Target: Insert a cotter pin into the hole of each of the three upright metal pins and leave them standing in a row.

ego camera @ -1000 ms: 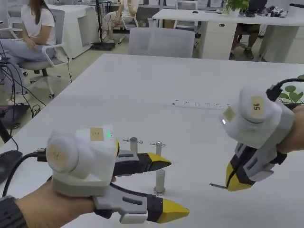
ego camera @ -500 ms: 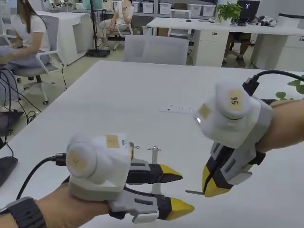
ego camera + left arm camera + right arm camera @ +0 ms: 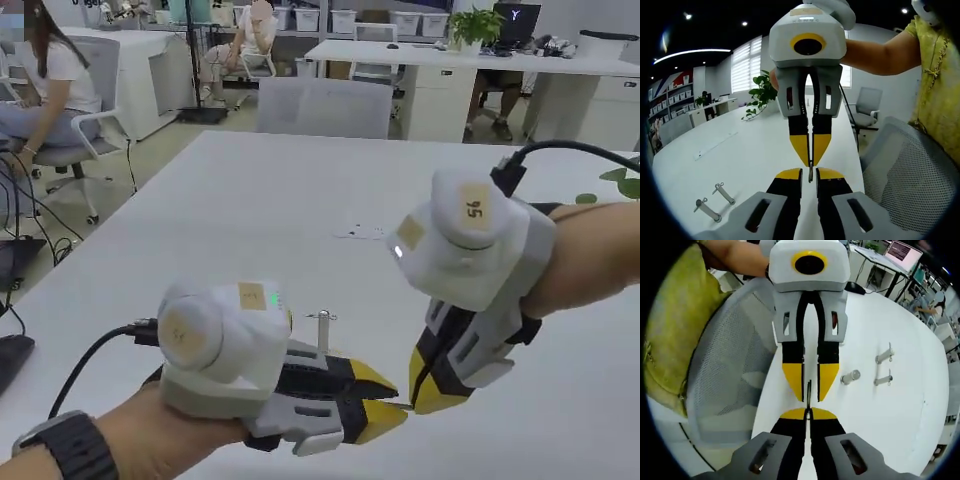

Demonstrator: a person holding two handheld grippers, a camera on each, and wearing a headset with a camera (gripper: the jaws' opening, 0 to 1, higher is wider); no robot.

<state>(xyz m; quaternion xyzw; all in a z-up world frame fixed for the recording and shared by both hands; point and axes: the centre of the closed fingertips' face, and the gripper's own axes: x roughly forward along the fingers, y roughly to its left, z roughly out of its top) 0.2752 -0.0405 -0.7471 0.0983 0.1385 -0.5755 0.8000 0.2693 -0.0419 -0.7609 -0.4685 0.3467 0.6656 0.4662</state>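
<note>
My right gripper (image 3: pixel 428 398) points down and left, shut on a thin cotter pin (image 3: pixel 809 390). My left gripper (image 3: pixel 385 400) faces it tip to tip, its jaws drawn close on either side of the same cotter pin (image 3: pixel 810 170) with a narrow gap left. In the right gripper view three metal pins stand on the white table: a bare one (image 3: pixel 851 376) and two with cotter pins through them (image 3: pixel 884 356) (image 3: pixel 882 380). One pinned metal pin (image 3: pixel 322 332) rises just behind the left gripper in the head view; two (image 3: pixel 707 210) (image 3: pixel 723 192) appear in the left gripper view.
A white power strip (image 3: pixel 357 232) lies further back on the table (image 3: pixel 250 200). A grey mesh chair (image 3: pixel 325 107) stands at the far edge. People sit at desks beyond. A potted plant (image 3: pixel 625 180) is at the right edge.
My right gripper has come down and left with the cotter pin until its tip meets the left gripper's. The left jaws, wide apart before, have narrowed around the pin.
</note>
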